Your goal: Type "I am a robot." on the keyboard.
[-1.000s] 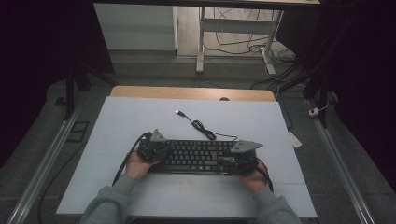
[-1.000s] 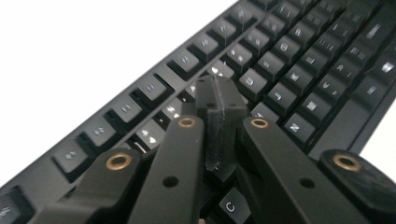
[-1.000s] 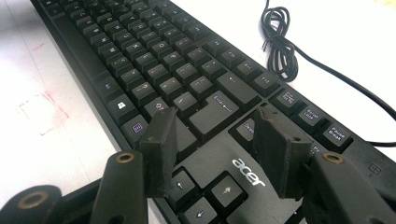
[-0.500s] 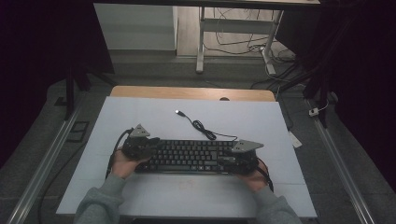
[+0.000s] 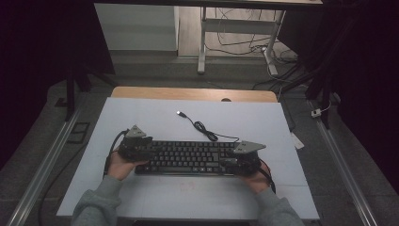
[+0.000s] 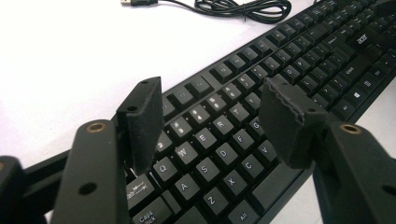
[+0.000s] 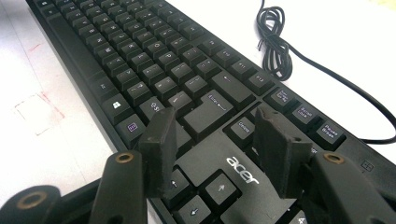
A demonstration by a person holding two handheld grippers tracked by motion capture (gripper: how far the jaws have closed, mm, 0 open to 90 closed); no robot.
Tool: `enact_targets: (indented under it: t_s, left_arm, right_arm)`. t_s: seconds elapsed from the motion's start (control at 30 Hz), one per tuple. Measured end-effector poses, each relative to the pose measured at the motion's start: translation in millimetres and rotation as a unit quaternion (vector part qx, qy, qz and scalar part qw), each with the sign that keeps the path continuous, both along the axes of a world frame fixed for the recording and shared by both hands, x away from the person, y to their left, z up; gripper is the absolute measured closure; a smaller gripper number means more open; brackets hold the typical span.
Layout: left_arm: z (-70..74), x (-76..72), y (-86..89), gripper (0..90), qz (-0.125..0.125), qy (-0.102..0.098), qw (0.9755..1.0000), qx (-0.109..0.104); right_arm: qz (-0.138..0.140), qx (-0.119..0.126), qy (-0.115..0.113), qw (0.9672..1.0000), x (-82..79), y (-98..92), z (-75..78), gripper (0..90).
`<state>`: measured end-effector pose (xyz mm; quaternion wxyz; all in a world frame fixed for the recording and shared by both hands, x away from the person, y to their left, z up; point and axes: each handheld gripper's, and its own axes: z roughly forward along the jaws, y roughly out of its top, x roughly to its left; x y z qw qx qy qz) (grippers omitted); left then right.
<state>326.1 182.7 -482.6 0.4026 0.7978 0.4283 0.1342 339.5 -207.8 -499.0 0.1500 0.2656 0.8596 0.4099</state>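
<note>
Keyboard [image 5: 190, 157] lies near table's front edge; left gripper [image 6: 210, 116], jaws just opening, and right gripper [image 7: 215, 144] gape over its ends, gripping nothing

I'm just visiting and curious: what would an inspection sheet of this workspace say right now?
Surface: white table, a wooden strip along its far edge, faint red marks near the front.
Job's things: black keyboard lying flat across the table's middle.
Clutter: nothing seen on the table.
Grippers: left gripper over the keyboard's left end, jaws apart and just been opening, nothing pressed between them; right gripper over the right end, jaws apart above the branded panel.
Cables: keyboard cable, partly coiled, runs behind the keyboard to a loose USB plug; each gripper trails a cable.
Surroundings: dark room, desk frame with floor cables beyond.
</note>
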Motion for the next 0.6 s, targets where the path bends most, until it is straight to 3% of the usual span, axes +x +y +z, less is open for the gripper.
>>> enact_targets:
  t_s: [0.6]
  left_arm:
    - [-1.4,0.7,0.1,35.7,0.002,0.005,1.0000,0.006]
  right_arm:
    - [0.006,0.007,-0.004,0.9999,-1.4,3.0,4.3,49.9]
